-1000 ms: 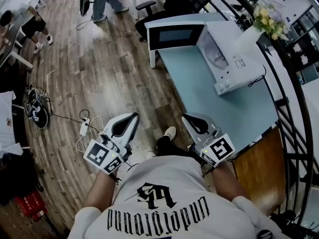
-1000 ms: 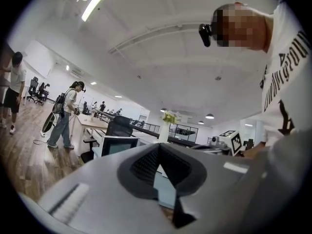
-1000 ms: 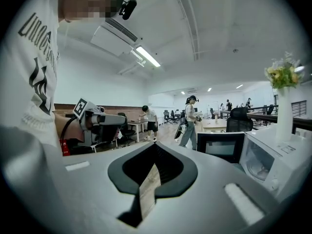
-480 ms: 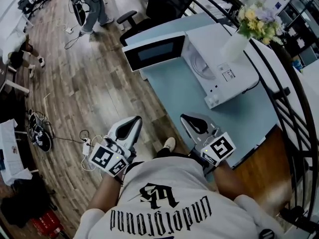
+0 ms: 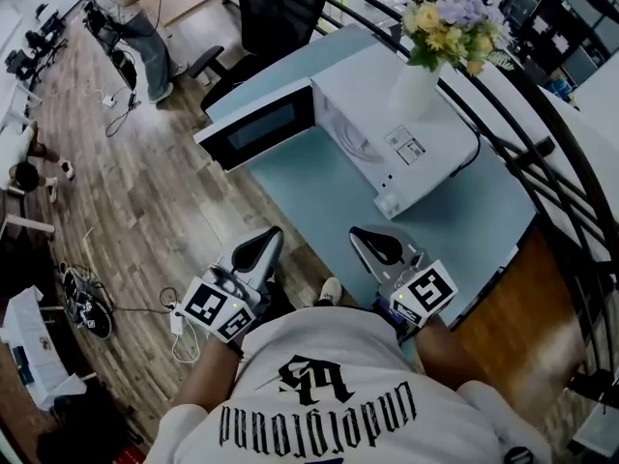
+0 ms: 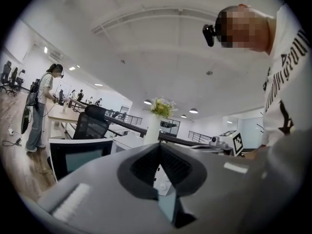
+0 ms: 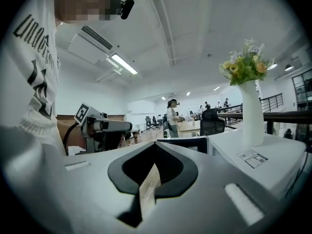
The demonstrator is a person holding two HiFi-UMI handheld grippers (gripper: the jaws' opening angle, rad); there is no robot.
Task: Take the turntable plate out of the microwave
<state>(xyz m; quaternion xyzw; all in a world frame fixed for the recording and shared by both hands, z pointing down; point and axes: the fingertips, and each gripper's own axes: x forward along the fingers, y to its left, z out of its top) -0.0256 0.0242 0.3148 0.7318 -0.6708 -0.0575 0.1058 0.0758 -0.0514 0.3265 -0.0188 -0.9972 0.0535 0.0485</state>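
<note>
A white microwave stands on the light blue table with its door swung open to the left. In its cavity a round glass plate shows faintly. My left gripper and right gripper are held side by side in front of my body, short of the table's near edge, both shut and empty. In the left gripper view the shut jaws point level toward the open door. The right gripper view has its shut jaws aimed past the microwave.
A white vase of flowers stands on top of the microwave. A black office chair is behind the table, and a dark railing runs along its right side. Cables lie on the wooden floor at left. A person stands far off.
I have come closer to the table: the microwave and its open door have shifted left and nearer in the head view. Both grippers stay shut and empty in front of my body.
</note>
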